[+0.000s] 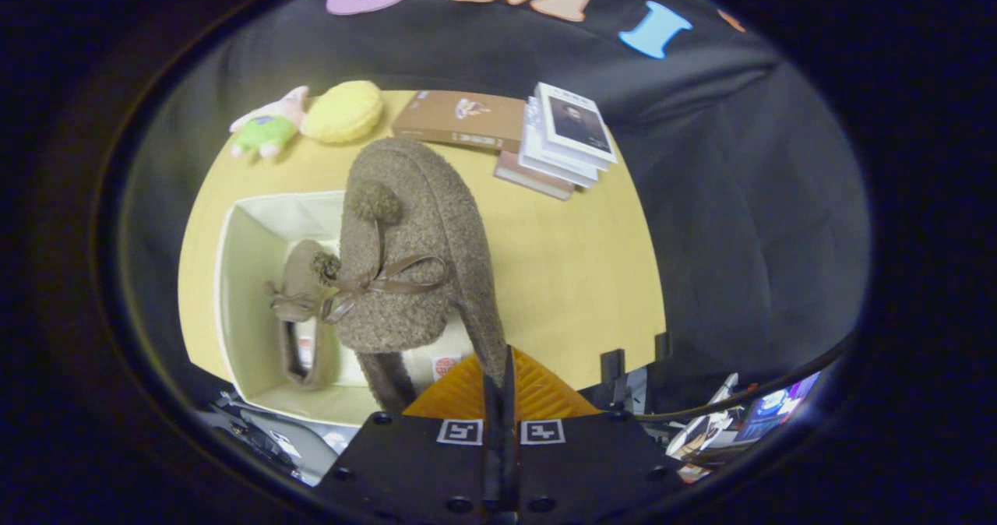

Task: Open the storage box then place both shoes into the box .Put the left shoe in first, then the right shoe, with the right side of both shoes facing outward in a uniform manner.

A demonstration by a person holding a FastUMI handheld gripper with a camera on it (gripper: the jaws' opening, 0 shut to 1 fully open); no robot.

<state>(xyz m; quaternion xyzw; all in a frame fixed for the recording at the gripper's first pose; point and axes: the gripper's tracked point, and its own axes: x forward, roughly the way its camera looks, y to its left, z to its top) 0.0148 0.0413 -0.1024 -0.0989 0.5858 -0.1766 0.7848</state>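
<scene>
My fisheye camera rides just behind my jaws, looking steeply down from above onto the yellow desk (561, 276), close over the open storage box (241, 276).

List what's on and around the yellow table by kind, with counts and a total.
Shoes: 2, one held by the shut tongs above the box, one lying in the box
Storage box: 1
Plush toys: 2, pink-green, yellow
Books: about 5, brown one, stack
Total: about 10

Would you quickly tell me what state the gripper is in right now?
Gripper: shut on the brown fuzzy shoe, pinching its heel rim and holding it over the open storage box, where the other shoe lies.
</scene>
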